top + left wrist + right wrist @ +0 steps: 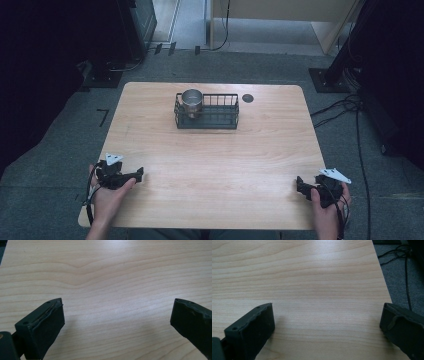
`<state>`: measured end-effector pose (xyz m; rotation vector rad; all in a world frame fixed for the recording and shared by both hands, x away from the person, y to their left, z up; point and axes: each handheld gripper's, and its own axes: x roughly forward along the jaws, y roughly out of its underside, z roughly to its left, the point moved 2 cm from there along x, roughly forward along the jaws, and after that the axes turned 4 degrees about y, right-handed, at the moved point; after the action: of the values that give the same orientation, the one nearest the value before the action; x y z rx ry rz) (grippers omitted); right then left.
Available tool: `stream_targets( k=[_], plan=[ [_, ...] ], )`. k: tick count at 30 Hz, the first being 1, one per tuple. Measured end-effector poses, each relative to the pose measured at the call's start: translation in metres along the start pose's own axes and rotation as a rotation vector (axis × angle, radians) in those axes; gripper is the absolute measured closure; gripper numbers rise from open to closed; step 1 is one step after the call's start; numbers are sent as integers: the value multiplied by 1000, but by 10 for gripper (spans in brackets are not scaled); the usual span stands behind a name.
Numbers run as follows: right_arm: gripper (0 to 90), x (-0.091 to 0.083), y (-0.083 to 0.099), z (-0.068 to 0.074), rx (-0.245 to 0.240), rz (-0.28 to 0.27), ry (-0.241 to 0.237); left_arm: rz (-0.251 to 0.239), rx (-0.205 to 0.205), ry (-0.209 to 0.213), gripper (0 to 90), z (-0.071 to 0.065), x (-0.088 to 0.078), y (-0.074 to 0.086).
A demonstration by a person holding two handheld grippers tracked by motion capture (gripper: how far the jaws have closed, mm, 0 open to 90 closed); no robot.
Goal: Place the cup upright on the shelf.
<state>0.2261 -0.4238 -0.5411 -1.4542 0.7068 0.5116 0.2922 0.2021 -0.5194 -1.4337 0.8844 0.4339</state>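
A metal cup (192,102) stands upright in the left end of a black wire basket (220,116) at the far middle of the wooden table (215,160). My left gripper (138,175) rests near the table's front left corner, held by a hand. In the left gripper view its jaws stand wide apart over bare wood, left gripper (117,322) open and empty. My right gripper (300,186) sits near the front right edge. Its jaws are also spread wide in the right gripper view, right gripper (327,325) open with nothing between them.
A small dark round spot (248,98) marks the table just right of the basket. Cables (345,107) trail across the grey floor to the right of the table, and dark equipment stands at the back left and right.
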Motion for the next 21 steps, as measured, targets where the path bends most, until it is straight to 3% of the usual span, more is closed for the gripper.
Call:
stream_targets(
  k=[13,17,21],
  plan=[
    [0,0,0,0,0,0,0,-4,-16,-15,0,14,-6,19],
    [0,0,0,0,-1,0,0,-5,17,-48,0,11,-5,22],
    [0,0,0,0,-1,0,0,-15,28,-51,0,10,-5,24]
  ],
)
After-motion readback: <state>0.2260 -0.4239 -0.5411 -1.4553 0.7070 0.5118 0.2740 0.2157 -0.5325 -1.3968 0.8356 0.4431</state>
